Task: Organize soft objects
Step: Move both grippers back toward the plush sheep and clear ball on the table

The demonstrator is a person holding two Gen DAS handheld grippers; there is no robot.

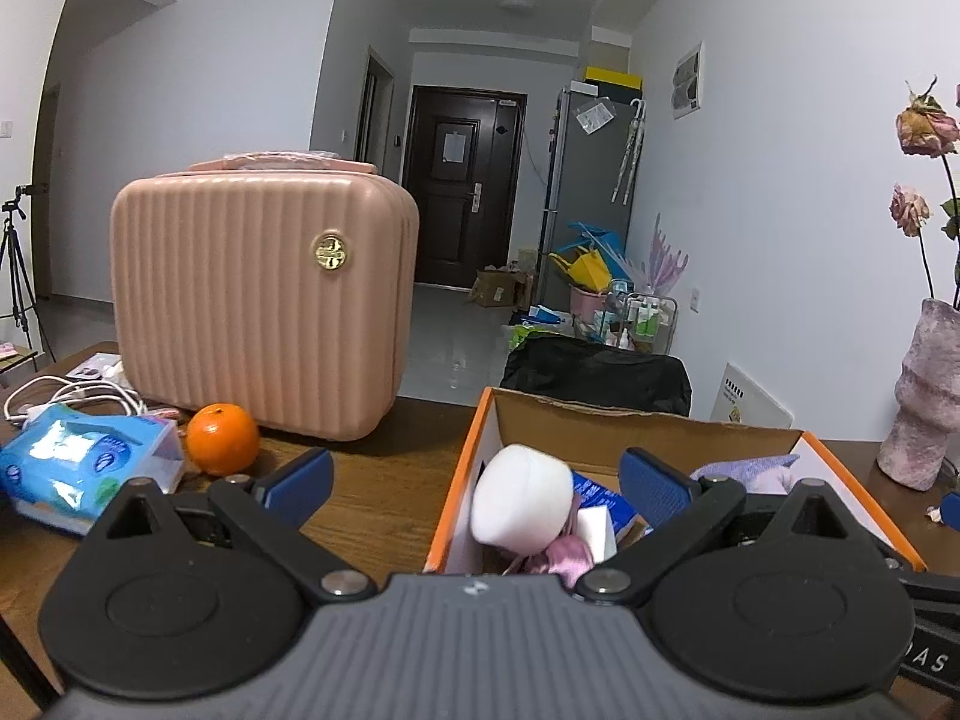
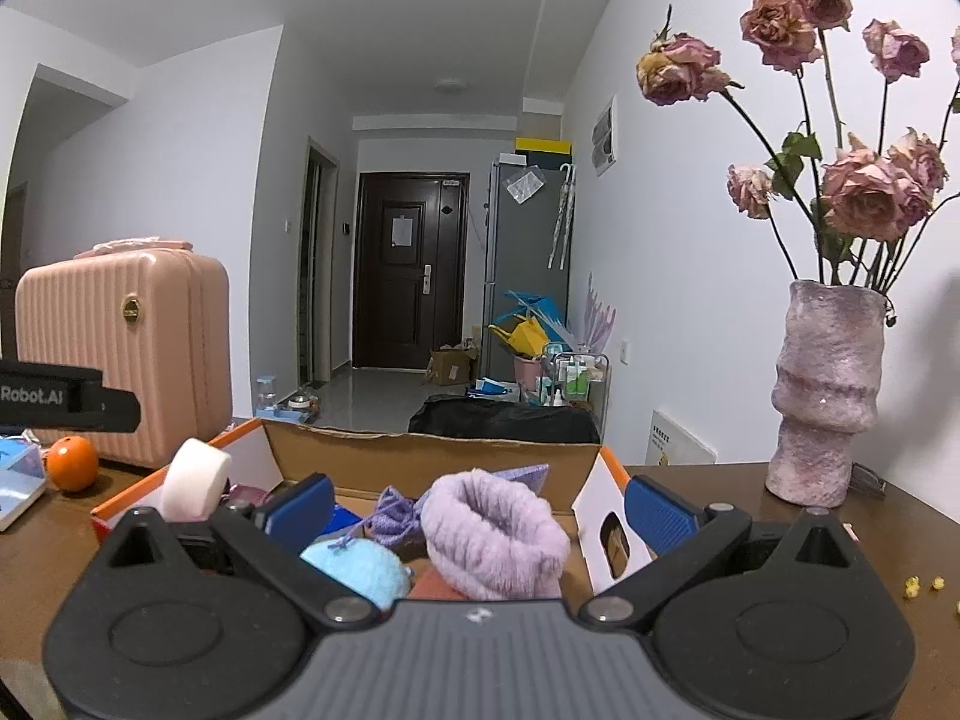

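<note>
Although nothing marks an end to the sorting, most of the soft things appear to sit already inside the cardboard box [image 2: 432, 450], the largest thing in play, which fills the centre of both wrist views on the wooden table [image 2: 720, 498]. At about 9 o'clock from the box in the left wrist view stands the pink case [image 1: 258, 300], with the tissue pack [image 1: 84, 468] lying near the table's left edge at about 8 o'clock and the orange [image 1: 222, 439] just beside it. That pack looks like the one soft item left outside, though whether it belongs in the box I cannot tell. At 3 o'clock of the box in the right wrist view stands the vase [image 2: 828, 396] of dried roses, well apart from the work.

Inside the box, the lilac fuzzy roll [image 2: 492, 534] is the biggest piece, near the middle; the white round sponge [image 2: 195, 480] leans at the box's 9 o'clock wall; the light blue fluffy ball [image 2: 360, 570] lies at the roll's 8 o'clock, touching it; the small knitted lilac pouch [image 2: 393, 516] sits between them, further back.

The left gripper [image 1: 474, 483] hangs level over the box's left wall, fingers spread wide and holding nothing, the sponge seen between them. The right gripper [image 2: 477, 507] hovers level at the box's near side, its blue pads [image 2: 657, 513] likewise wide apart, framing the roll without touching it as far as I can tell.
</note>
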